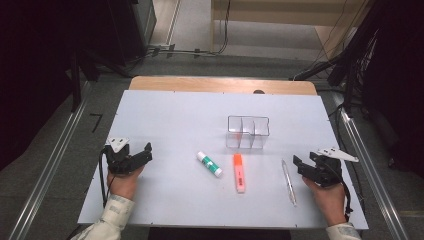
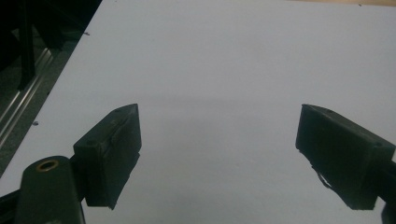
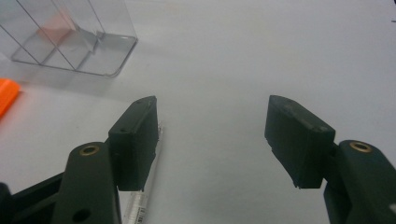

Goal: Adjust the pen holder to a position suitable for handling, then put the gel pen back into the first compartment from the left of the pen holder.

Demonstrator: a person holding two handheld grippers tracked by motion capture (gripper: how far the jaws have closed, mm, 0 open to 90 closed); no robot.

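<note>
Three slim items, clear ribbed organiser (image 1: 248, 132)

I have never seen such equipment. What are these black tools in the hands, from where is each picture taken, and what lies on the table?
A person sits at a white table and holds a hand tool in each hand. Each tool is a gripper with two black jaws: the left gripper and the right gripper.

The high view looks down from above the person. The other two pictures come from small cameras riding on the grippers, looking along their jaws: the left gripper sees bare table, the right gripper sees a pen beside one jaw.

On the table lie a glue stick, an orange highlighter, a clear pen and a clear divided box.

Both grippers stand open and hold nothing.
</note>
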